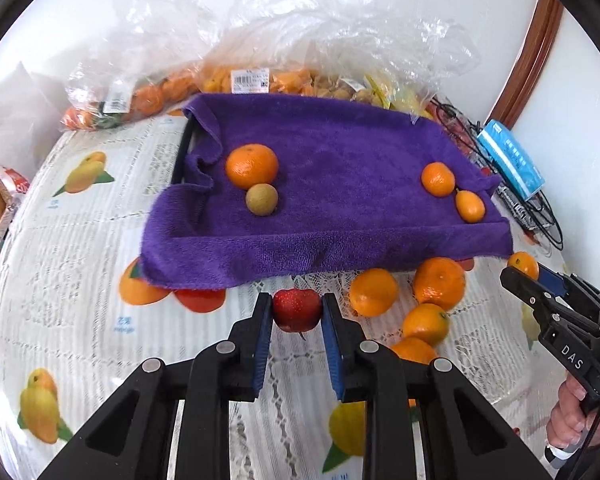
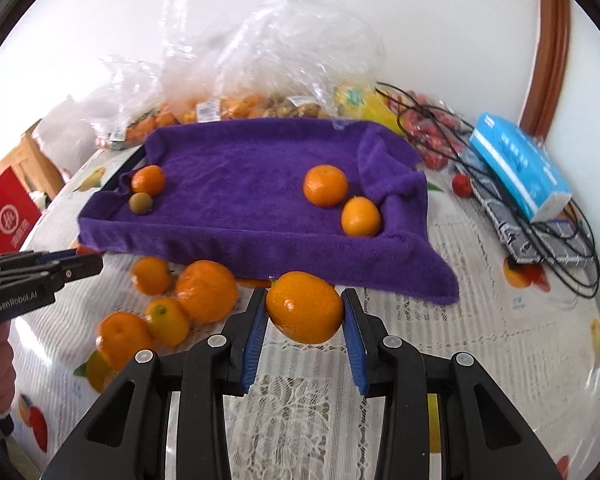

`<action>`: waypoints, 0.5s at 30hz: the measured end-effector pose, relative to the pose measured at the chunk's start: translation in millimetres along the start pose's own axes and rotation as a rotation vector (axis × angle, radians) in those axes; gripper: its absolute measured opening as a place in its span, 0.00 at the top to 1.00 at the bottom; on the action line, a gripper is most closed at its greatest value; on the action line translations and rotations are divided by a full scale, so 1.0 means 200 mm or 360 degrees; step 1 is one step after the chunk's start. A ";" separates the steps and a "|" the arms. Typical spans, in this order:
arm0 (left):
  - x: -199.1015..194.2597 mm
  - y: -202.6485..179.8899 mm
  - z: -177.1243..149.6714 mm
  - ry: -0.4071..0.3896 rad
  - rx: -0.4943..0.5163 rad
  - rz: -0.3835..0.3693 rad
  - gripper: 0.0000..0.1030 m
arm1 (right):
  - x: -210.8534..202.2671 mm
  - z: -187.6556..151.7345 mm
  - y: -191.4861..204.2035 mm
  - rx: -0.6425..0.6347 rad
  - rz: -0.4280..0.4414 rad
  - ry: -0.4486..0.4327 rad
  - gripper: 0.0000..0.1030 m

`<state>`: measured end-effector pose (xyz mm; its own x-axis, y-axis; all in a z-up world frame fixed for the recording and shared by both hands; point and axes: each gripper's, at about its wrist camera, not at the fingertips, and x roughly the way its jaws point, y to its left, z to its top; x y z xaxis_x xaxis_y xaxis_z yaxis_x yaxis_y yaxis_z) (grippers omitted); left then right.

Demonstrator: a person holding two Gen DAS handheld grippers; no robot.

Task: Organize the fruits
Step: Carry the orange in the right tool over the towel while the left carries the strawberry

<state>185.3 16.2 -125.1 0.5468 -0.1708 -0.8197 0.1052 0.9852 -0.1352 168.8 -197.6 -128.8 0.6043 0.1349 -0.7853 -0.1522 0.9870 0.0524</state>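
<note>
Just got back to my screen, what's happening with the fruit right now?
A person is working two handheld tongs. The left tongs are shut on a strawberry, and the right tongs are shut on an orange, both just in front of the purple towel tray. Four fruits already lie on the towel, two at each end. Four more loose oranges wait on the tablecloth.

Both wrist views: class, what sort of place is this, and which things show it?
Probably a home dining table: a fruit-printed tablecloth, shop-labelled bags of fruit against the wall, and a tissue pack beside tangled cables.
</note>
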 end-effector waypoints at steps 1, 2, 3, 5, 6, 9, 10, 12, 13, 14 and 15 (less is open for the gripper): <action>-0.02 0.00 0.00 -0.0007 -0.0006 0.0005 0.77 | -0.02 0.00 0.01 -0.0016 -0.0004 -0.0007 0.64; -0.04 0.01 0.00 -0.0015 -0.0012 0.0008 0.77 | -0.04 0.00 0.02 -0.0027 -0.0013 -0.0015 0.64; -0.05 0.01 -0.01 -0.0021 -0.0018 0.0008 0.77 | -0.06 -0.01 0.02 -0.0022 -0.0011 -0.0023 0.64; -0.09 0.02 -0.01 -0.0030 -0.0034 0.0010 0.77 | -0.09 -0.02 0.03 0.0005 0.0010 -0.0035 0.64; -0.10 0.02 -0.02 -0.0033 -0.0046 0.0003 0.77 | -0.11 -0.02 0.03 0.0021 0.0018 -0.0045 0.64; -0.16 0.03 -0.02 -0.0055 -0.0059 -0.0005 0.77 | -0.16 -0.03 0.04 0.0041 0.0019 -0.0075 0.64; -0.18 0.02 -0.02 -0.0068 -0.0055 0.0001 0.77 | -0.18 -0.03 0.05 0.0038 0.0016 -0.0080 0.64; -0.22 0.02 -0.02 -0.0092 -0.0054 0.0010 0.77 | -0.21 -0.02 0.06 0.0034 0.0013 -0.0097 0.64; -0.23 0.02 -0.02 -0.0099 -0.0056 0.0009 0.77 | -0.22 -0.02 0.07 0.0032 0.0008 -0.0105 0.64; -0.24 0.02 -0.02 -0.0108 -0.0061 0.0007 0.77 | -0.24 -0.02 0.07 0.0031 -0.0002 -0.0114 0.64; -0.26 0.02 -0.02 -0.0118 -0.0065 0.0007 0.77 | -0.25 -0.01 0.07 0.0033 -0.0007 -0.0120 0.64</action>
<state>154.1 29.6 -86.0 0.6073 -0.1657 -0.7770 0.0698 0.9854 -0.1556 134.6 -190.2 -90.4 0.6622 0.1363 -0.7368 -0.1338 0.9890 0.0627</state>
